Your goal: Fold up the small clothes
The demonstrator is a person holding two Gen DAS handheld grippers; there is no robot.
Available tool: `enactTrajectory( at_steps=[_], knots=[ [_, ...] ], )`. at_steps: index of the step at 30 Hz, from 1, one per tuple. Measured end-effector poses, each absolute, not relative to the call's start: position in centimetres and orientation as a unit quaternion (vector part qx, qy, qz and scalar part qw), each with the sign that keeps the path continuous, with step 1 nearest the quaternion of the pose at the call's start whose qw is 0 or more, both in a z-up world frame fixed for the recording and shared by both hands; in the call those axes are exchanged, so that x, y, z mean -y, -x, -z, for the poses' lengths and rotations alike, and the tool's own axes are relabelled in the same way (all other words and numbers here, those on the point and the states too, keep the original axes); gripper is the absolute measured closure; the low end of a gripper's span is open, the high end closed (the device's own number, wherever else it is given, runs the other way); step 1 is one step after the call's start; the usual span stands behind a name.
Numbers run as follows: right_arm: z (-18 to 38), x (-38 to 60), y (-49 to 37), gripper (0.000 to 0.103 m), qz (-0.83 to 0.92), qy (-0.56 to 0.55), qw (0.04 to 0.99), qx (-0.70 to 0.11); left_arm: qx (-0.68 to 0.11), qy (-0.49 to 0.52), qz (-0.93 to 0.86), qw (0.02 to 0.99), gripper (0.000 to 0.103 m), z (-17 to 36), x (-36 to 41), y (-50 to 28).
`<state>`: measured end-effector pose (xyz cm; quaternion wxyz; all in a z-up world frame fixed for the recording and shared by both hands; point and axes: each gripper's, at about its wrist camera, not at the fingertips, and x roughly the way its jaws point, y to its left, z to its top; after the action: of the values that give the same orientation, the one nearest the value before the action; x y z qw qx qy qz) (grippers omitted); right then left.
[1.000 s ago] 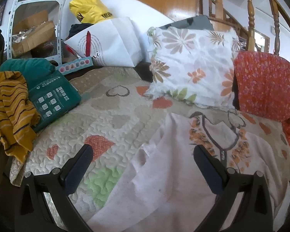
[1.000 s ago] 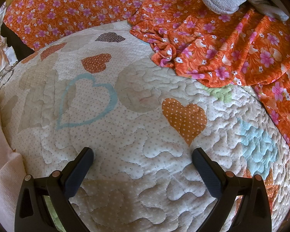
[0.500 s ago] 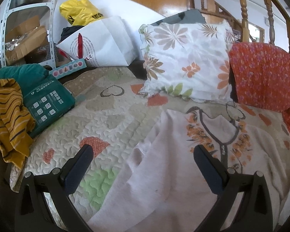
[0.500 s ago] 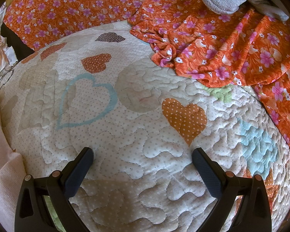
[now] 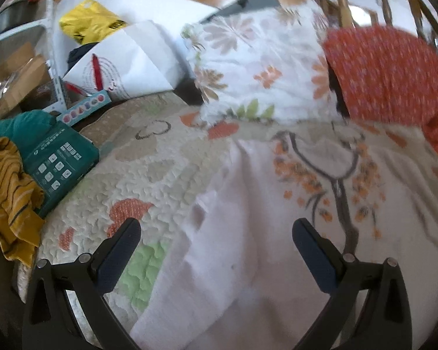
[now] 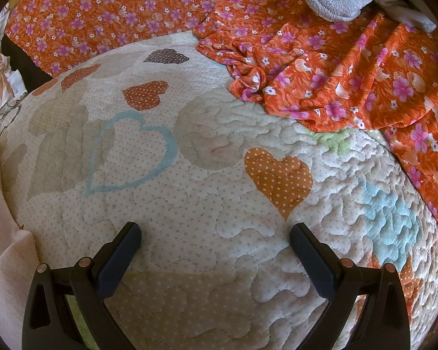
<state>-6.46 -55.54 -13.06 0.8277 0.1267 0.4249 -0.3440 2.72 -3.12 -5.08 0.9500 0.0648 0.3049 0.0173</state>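
- A pale pink small top with an orange flower print and a dark-trimmed neckline (image 5: pixel 277 233) lies spread on a cream quilted bedspread patterned with coloured hearts (image 5: pixel 149 180)
- The left hand-held gripper (image 5: pixel 216 242) hovers directly over the lower part of this top, both dark fingers spread wide apart with nothing between them
- From the left hand-held gripper the top runs away and slightly to the right; its long axis goes from the hem near the fingers up to the neckline, close to a white pillow printed with flowers and leaves (image 5: pixel 262 64)
- The right hand-held gripper (image 6: pixel 216 239) is also wide open and holds nothing; it looks at bare quilt (the same bedspread)
- In the right wrist view only the edge of the pale pink top (image 6: pixel 3 262) shows, at the far left of the frame, so the garment lies off to that hand-held gripper's left
- My judgement: the left hand is much the nearer for a first grasp; the right would need to swing left to reach the other side
- An orange cloth with pink flowers (image 6: pixel 350 73) lies crumpled beyond the right hand-held gripper, apart from the top
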Motion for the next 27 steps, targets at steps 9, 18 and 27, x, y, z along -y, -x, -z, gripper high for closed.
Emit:
enactTrajectory(
  at_steps=[9,18,27],
  knots=[
    [12.8,55.7,6.6,0.0,0.348,-0.13,0.826,-0.424,-0.325,-0.089,-0.025,0.941,0.0,3.4,4.6,-1.0],
    [13.1,56.5,5.7,0.0,0.346,-0.159,0.816,-0.435,-0.34,-0.062,-0.032,0.938,0.0,1.8,6.1,0.6],
    [10.8,55.0,7.8,0.025,0.295,-0.156,0.829,-0.448,-0.344,-0.056,-0.034,0.937,0.0,0.3,5.5,3.0]
  ],
)
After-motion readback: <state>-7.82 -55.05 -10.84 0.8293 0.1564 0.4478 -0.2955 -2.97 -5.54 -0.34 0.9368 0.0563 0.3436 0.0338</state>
